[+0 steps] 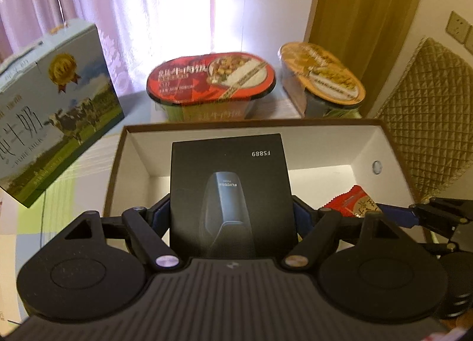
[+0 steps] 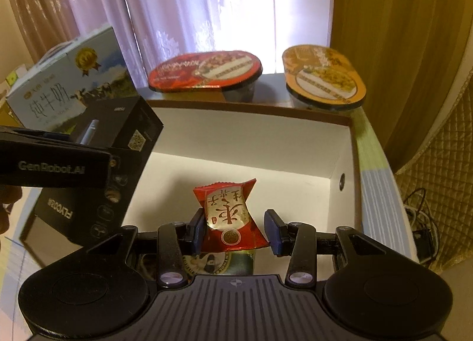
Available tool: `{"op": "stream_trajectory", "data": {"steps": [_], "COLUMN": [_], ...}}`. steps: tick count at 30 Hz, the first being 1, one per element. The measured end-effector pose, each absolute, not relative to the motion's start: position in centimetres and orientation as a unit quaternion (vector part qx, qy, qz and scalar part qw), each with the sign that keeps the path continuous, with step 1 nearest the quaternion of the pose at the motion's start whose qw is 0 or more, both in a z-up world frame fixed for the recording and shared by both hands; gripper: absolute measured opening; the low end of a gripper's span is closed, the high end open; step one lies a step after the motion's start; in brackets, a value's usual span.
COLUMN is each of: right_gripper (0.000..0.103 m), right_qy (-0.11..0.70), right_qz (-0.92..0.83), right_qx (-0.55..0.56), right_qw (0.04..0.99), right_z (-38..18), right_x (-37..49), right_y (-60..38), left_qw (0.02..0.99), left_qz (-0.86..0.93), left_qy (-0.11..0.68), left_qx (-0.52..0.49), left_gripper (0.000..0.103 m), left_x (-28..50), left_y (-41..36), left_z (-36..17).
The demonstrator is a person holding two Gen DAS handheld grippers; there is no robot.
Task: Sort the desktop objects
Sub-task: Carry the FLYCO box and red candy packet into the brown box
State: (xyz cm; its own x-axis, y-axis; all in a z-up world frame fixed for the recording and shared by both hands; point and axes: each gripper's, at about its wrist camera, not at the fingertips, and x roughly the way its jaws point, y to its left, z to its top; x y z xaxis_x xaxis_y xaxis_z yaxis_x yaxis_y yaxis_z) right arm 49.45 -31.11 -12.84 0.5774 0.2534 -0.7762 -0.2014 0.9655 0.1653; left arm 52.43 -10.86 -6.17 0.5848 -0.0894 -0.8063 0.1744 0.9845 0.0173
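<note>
Two food bowls, red-lid bowl and orange-lid bowl, sit behind the open box, milk carton at left. Left gripper jaws squeeze the black box above it. Right gripper jaws stand apart around the red packet, low inside.

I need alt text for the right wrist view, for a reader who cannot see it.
The right gripper holds a red snack packet loosely over an open white-lined box, its right finger apart from the wrapper. At left, the left gripper grips a black product box; two sealed meal bowls stand behind.
</note>
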Motion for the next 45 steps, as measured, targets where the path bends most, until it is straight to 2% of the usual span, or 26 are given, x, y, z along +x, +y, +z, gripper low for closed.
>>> {"op": "stream_trajectory", "data": {"steps": [17, 25, 28, 39, 40, 41, 42, 43, 45], "right_gripper": [0.039, 0.04, 0.04, 0.04, 0.042, 0.053, 0.074, 0.081, 0.082], "right_qy": [0.476, 0.487, 0.491, 0.493, 0.49, 0.488, 0.485, 0.479, 0.47], "right_qz": [0.126, 0.125, 0.129, 0.142, 0.148, 0.151, 0.146, 0.14, 0.146], "right_qx": [0.024, 0.026, 0.024, 0.015, 0.014, 0.012, 0.006, 0.0, -0.01], "right_qw": [0.87, 0.864, 0.861, 0.858, 0.859, 0.86, 0.862, 0.866, 0.871], "right_z": [-16.4, -17.4, -17.6, -17.7, -17.7, -17.7, -17.7, -17.6, -17.2], "right_x": [52.6, 53.1, 53.2, 53.5, 53.5, 53.6, 53.5, 53.4, 53.1], "right_y": [-30.9, -30.7, -30.4, -29.5, -29.3, -29.2, -29.0, -28.9, -28.8], "left_qw": [0.866, 0.861, 0.865, 0.849, 0.849, 0.848, 0.848, 0.848, 0.847], "left_qz": [-0.054, -0.063, -0.062, -0.045, -0.044, -0.044, -0.044, -0.044, -0.05], "left_qy": [0.497, 0.502, 0.495, 0.52, 0.522, 0.523, 0.523, 0.523, 0.524], "left_qx": [0.026, 0.047, 0.055, 0.075, 0.075, 0.076, 0.077, 0.078, 0.077], "left_gripper": [0.077, 0.078, 0.083, 0.083, 0.083, 0.083, 0.083, 0.083, 0.083], "left_x": [57.0, 57.6, 57.6, 57.1, 57.0, 57.0, 57.0, 56.9, 56.7], "left_y": [-11.0, -11.2, -11.0, -9.3, -9.2, -9.0, -8.9, -8.9, -8.8], "left_z": [-11.9, -12.8, -12.5, -13.2, -13.2, -13.1, -13.0, -12.9, -12.7]}}
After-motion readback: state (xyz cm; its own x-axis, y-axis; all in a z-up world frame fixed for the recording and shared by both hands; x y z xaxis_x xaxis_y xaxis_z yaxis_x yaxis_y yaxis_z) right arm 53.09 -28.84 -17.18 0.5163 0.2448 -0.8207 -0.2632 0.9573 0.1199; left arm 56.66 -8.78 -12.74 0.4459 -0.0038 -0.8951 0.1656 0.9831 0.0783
